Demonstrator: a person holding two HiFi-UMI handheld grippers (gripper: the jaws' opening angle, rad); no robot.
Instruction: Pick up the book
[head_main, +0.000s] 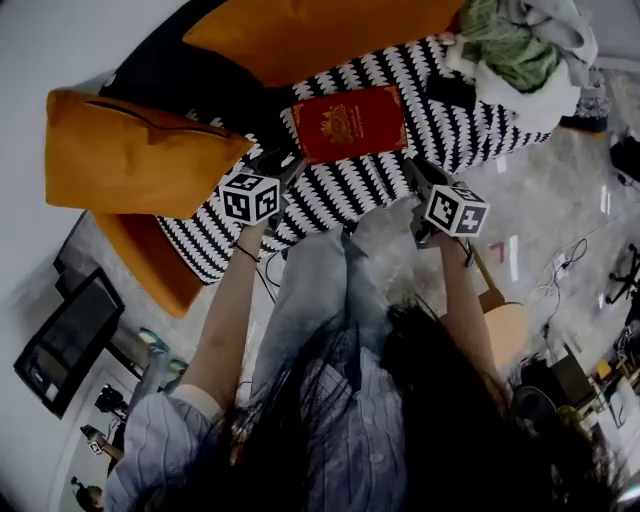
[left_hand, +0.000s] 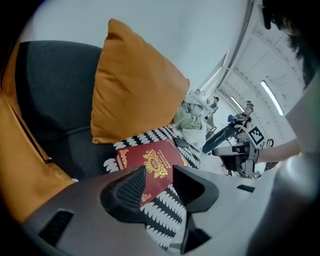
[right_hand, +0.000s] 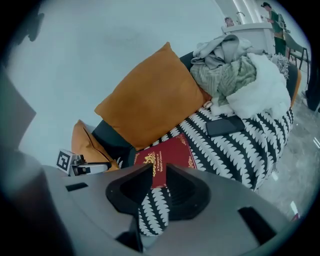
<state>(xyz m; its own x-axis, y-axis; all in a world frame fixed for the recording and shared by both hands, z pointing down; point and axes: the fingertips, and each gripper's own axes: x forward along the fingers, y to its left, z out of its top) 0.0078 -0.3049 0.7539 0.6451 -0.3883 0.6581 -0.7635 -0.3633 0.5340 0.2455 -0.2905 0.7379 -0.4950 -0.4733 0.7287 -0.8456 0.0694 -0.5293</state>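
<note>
The book (head_main: 349, 123), a dark red hardback with a gold crest in the middle of its cover and gold ornament at the edges, lay flat and cover-up just above the centre of the head view. There its longer side ran left to right across the frame, the right end tipped slightly higher. It rested on a black-and-white leaf-patterned throw (head_main: 330, 195) spread over a dark sofa (head_main: 170, 75). Nothing touched it.

The left gripper (head_main: 283, 165) hung just below and left of the book's left end. In the left gripper view its jaws stood partly apart with nothing gripped, the book (left_hand: 152, 160) lying beyond the gap. The right gripper (head_main: 418, 172) sat below the book's right end. Its jaws were drawn almost together and empty, with the book (right_hand: 167, 157) showing past their tips.

A plump orange cushion (head_main: 130, 155) filled the left of the head view and a second orange cushion (head_main: 300, 35) the top centre. At the upper right a heap of green and white fabrics (head_main: 520, 50) sat on the throw, with a flat black device (head_main: 452, 92) just right of the book. A pale glossy floor (head_main: 540, 210) spread across the right side, and a plain pale wall stood behind the sofa
</note>
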